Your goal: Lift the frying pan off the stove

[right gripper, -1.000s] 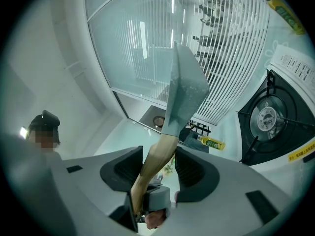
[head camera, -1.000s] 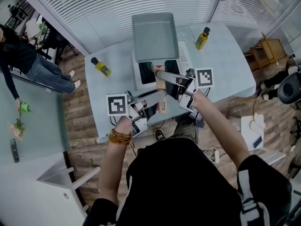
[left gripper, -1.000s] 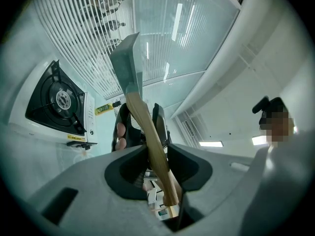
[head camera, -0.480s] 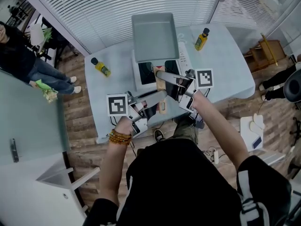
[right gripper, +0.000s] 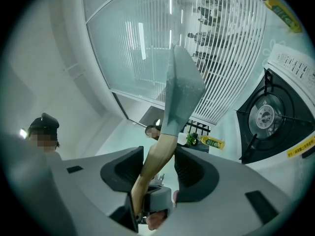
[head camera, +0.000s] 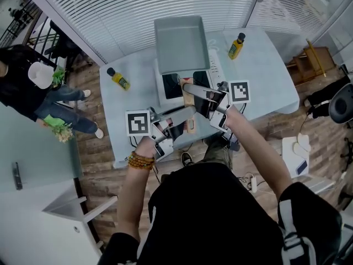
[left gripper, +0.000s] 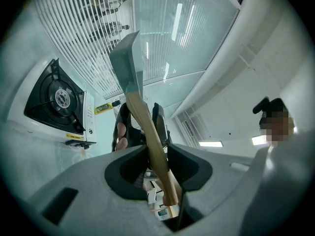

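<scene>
A square grey frying pan point(head camera: 182, 42) hangs in the air above the white gas stove point(head camera: 162, 90), clear of its black burner. Its wooden handle point(head camera: 188, 99) runs back toward me. My right gripper point(head camera: 191, 90) is shut on the handle near the pan, and my left gripper point(head camera: 184, 116) is shut on it further back. In the left gripper view the handle point(left gripper: 147, 132) passes between the pads up to the pan point(left gripper: 129, 58), with the stove point(left gripper: 55, 98) at the left. From the right gripper point(right gripper: 160, 163), the pan point(right gripper: 182, 90) rises edge-on and the stove point(right gripper: 268, 117) lies at the right.
Two yellow bottles stand on the pale table point(head camera: 259, 59), one at the left point(head camera: 119, 78) and one at the back right point(head camera: 237, 45). A person point(head camera: 33, 93) holding flowers stands on the wooden floor at the left. Blinds line the far wall.
The pan and both grippers have kept still. The person at the left has walked nearer along the floor, carrying flowers.
</scene>
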### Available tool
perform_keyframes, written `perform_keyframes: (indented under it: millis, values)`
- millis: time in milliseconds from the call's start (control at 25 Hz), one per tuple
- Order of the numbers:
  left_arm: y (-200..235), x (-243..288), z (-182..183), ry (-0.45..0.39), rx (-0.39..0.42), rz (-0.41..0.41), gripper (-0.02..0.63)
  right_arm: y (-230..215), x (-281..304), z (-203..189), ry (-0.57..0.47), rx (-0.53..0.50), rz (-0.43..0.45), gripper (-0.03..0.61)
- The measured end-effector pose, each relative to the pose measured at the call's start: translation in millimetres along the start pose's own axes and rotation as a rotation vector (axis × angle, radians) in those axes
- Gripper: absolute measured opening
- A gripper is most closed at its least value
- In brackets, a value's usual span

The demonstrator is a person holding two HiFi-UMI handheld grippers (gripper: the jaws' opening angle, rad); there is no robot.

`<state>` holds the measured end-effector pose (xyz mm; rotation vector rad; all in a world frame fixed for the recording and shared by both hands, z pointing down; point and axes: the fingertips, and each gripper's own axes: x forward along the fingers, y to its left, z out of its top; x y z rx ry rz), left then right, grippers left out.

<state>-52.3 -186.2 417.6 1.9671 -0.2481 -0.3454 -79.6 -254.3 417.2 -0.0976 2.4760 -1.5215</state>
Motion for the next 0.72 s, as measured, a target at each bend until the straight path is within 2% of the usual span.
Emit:
perform_keyframes:
  millis: [720]
  values:
    - [3.1,0.9,-4.0,-0.005,-0.016,-0.01,0.133,-5.1,-1.9,-4.3,0.002,0.015,-0.012,0.187]
